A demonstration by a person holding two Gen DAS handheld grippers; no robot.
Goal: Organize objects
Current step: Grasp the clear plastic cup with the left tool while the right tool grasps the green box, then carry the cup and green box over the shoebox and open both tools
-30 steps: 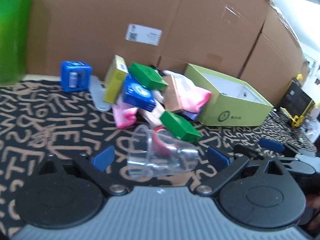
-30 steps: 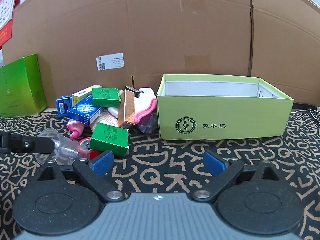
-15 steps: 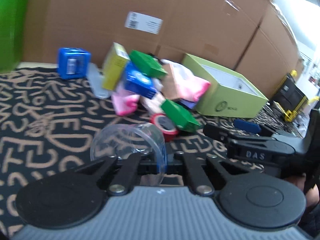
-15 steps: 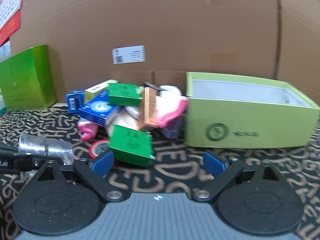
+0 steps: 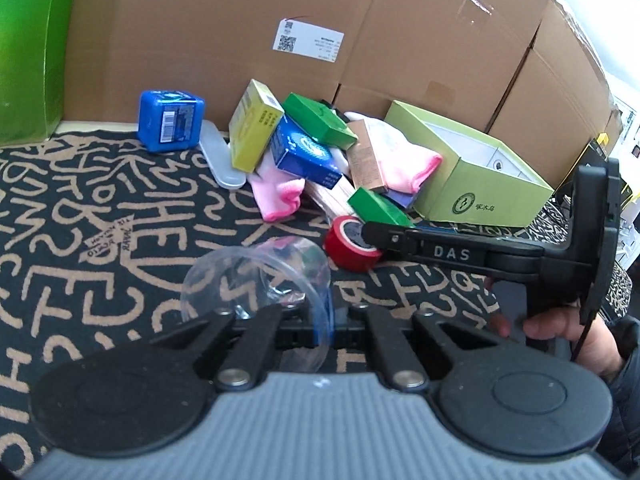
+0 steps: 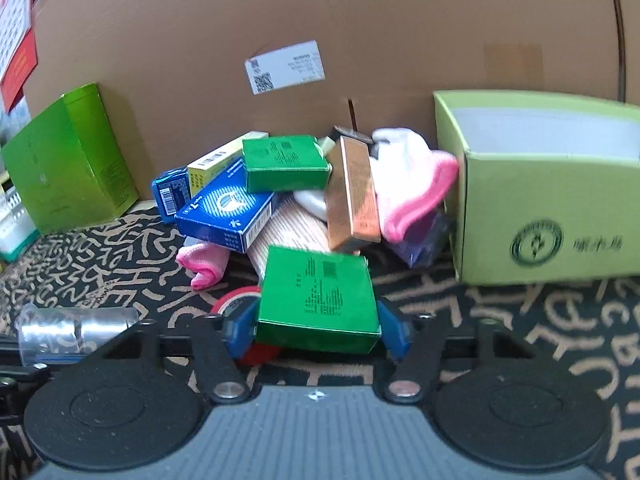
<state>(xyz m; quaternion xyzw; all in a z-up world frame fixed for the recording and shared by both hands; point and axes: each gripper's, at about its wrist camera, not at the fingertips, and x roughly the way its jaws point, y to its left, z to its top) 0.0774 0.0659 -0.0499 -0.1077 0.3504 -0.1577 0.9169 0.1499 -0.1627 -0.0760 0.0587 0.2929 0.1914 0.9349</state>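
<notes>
The left gripper (image 5: 320, 322) has its fingers clamped on the clear cup (image 5: 256, 280) rim; the right gripper (image 6: 316, 328), fingers just closing, brackets the near green box (image 6: 320, 300), bare patterned table (image 5: 100, 220) left.

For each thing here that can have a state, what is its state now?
Left gripper: shut on the clear plastic cup, which lies on its side.
Right gripper: jaws just closing, pads against the flat green box.
Light green cardboard box: open, lid off.
Red tape roll: lying on the patterned cloth.
</notes>
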